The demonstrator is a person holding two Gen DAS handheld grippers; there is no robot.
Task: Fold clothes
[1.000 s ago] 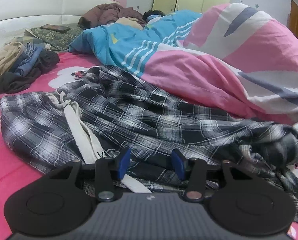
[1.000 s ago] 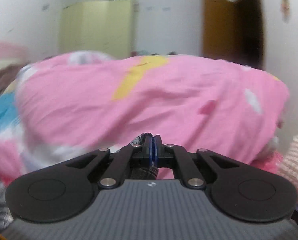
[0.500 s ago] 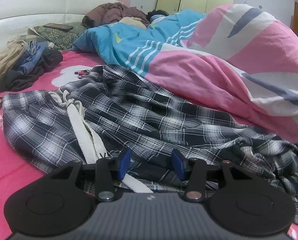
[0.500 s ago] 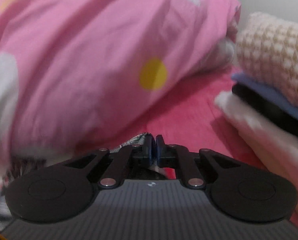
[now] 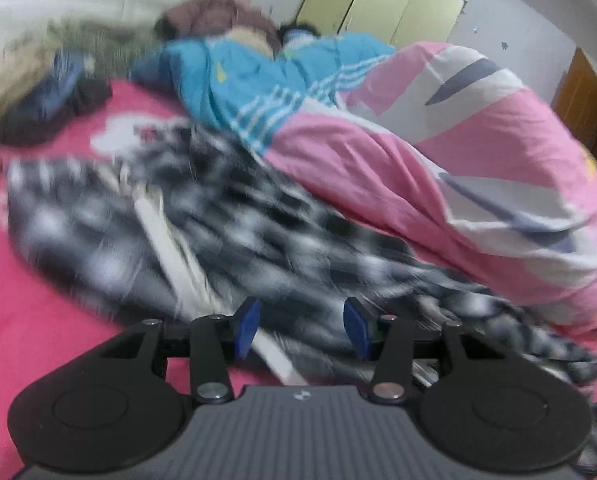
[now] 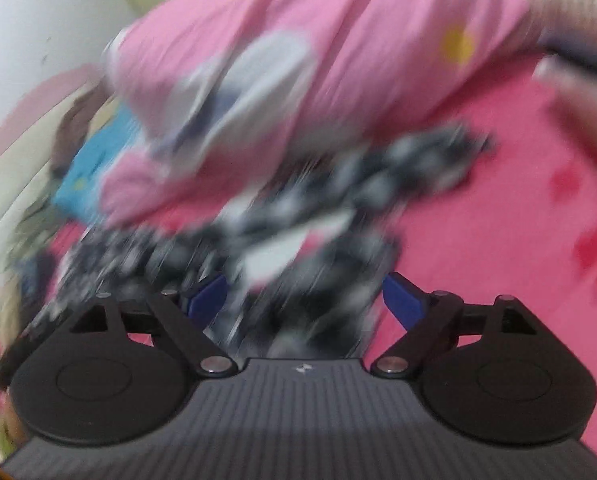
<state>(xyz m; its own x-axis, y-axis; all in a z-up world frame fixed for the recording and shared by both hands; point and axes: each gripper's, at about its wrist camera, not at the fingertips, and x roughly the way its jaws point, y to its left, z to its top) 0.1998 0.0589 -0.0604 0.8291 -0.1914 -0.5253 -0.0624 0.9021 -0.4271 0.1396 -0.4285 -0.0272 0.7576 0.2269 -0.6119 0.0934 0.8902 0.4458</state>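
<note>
A black-and-white plaid garment (image 5: 234,232) lies crumpled across the pink bed sheet (image 5: 38,320), with a white strap (image 5: 166,248) running over it. My left gripper (image 5: 301,330) hovers low over its near edge, blue pads (image 5: 246,328) half apart, cloth showing between them but not pinched. In the blurred right wrist view the other end of the plaid garment (image 6: 378,184) lies bunched below the duvet. My right gripper (image 6: 304,300) is over it, jaws opening wide; the cloth sits between the pads (image 6: 402,300) and they do not press it.
A big pink, white and blue duvet (image 5: 438,152) fills the far side of the bed, with a person's dark hair (image 5: 298,30) at its head end. A heap of clothes (image 5: 46,92) lies far left. Folded knitwear (image 6: 570,8) sits at the right.
The right gripper swung down from facing the duvet to the plaid cloth, and its jaws went from shut to wide apart. The left gripper shifted slightly; its jaws kept the same gap.
</note>
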